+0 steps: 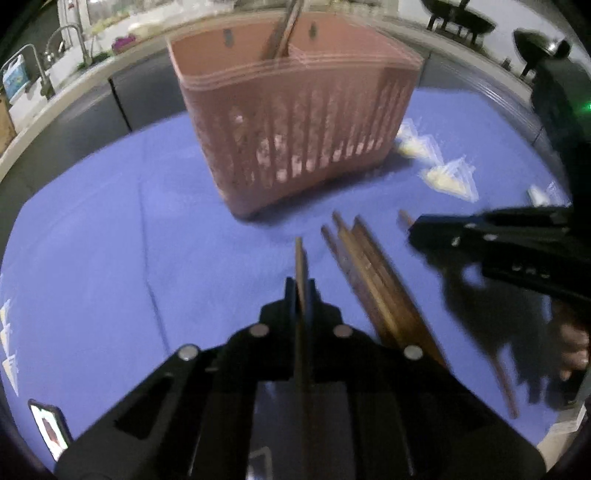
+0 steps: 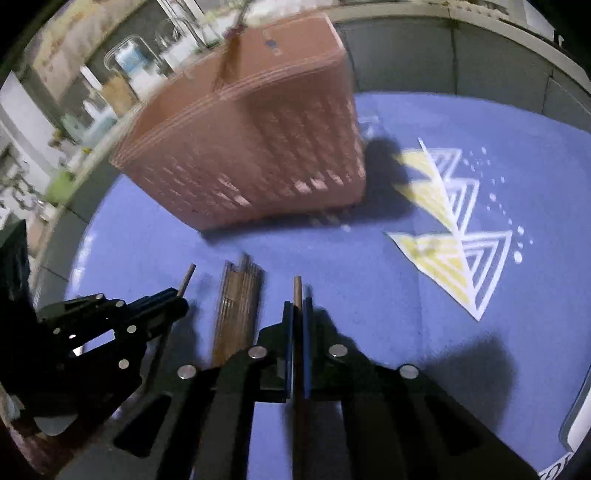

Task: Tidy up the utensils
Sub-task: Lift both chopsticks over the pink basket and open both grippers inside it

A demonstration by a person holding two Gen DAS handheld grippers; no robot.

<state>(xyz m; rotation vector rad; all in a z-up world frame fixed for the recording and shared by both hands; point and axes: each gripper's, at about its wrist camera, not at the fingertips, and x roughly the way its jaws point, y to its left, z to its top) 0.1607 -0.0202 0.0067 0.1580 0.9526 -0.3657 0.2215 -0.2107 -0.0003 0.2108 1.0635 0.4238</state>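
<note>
A pink slotted basket [image 1: 295, 129] [image 2: 251, 147] stands on the blue cloth [image 1: 110, 221], with a few brown chopsticks [image 1: 284, 33] upright in its left compartment. A loose bundle of brown chopsticks [image 1: 369, 280] [image 2: 238, 306] lies on the cloth in front of it, between the two grippers. My left gripper [image 1: 301, 286] [image 2: 183, 301] is shut on a single chopstick [image 1: 300, 258] whose tip pokes out past the fingers. My right gripper [image 2: 297, 306] [image 1: 415, 229] is shut on another chopstick [image 2: 297, 288], right of the bundle.
The cloth carries white and yellow triangle prints [image 2: 454, 236] to the right of the basket. A phone [image 1: 50, 430] lies near the cloth's front left corner. Behind the table runs a counter with a faucet [image 1: 74, 40] and bottles.
</note>
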